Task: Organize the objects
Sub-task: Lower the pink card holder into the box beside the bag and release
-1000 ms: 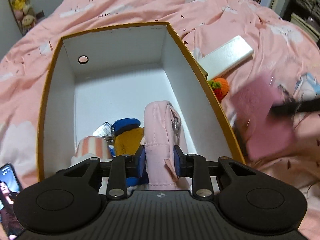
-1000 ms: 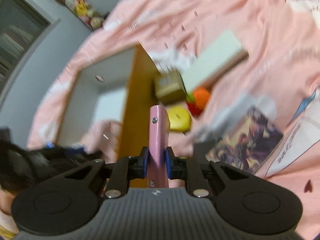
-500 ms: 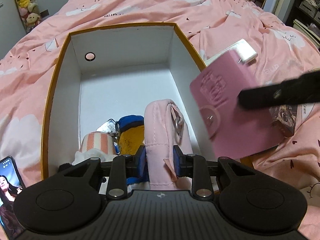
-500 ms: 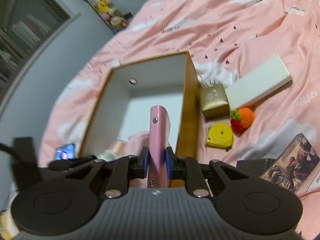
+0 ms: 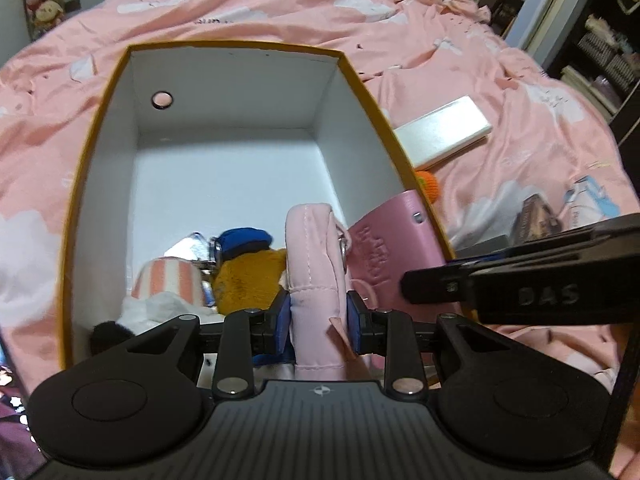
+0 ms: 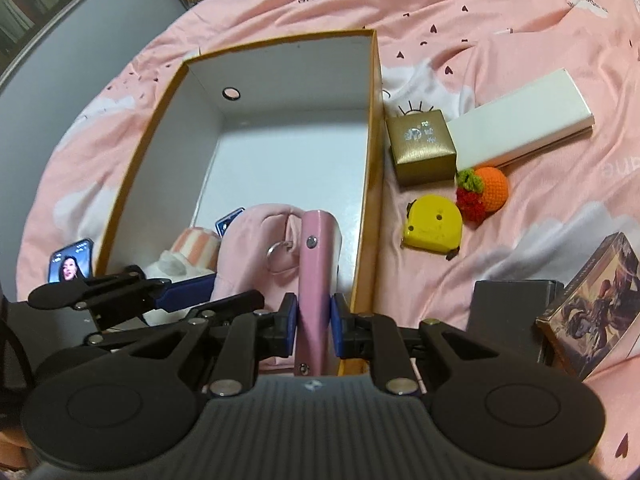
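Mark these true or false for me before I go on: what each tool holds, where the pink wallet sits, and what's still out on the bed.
1. The left tool grips the pale pink pouch. True.
2. The right tool is open. False: it is shut on the pink wallet.
3. The wallet is inside the box, beside the pouch. True.
4. The yellow tape measure lies in the box. False: it lies on the bedspread, outside the box's right wall.
5. The gold box sits on the bed. True.
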The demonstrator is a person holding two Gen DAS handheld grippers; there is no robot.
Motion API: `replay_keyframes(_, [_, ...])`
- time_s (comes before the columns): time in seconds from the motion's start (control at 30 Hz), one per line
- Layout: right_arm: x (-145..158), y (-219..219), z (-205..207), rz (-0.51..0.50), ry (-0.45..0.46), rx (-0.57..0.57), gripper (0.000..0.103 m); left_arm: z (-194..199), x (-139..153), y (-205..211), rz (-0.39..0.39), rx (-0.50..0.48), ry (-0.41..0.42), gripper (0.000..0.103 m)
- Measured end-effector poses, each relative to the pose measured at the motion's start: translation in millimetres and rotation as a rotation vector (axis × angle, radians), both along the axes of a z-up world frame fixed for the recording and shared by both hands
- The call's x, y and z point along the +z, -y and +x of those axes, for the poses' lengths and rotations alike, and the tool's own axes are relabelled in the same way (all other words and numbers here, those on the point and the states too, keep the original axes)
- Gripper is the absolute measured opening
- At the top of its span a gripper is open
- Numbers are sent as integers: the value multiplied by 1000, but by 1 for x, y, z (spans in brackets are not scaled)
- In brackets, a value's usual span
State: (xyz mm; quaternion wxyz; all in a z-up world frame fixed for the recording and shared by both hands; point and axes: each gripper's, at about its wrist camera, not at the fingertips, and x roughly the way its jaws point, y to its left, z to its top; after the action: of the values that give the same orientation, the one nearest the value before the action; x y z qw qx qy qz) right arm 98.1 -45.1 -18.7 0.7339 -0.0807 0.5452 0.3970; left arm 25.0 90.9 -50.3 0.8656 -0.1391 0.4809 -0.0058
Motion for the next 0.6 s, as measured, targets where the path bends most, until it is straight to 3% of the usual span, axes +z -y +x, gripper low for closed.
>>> replay_keyframes(0.2, [-5, -2, 5, -15, -33, -14, 19, 3, -6, -16, -146, -6, 1, 34])
replay_keyframes(0.5, [-4, 3, 7, 6, -67, -18, 21, 0, -7, -23, -267, -12, 4, 38])
replay_keyframes(0.6, [-4, 4, 7, 13, -75, -14, 21, -1, -4, -23, -264, -8, 10, 41])
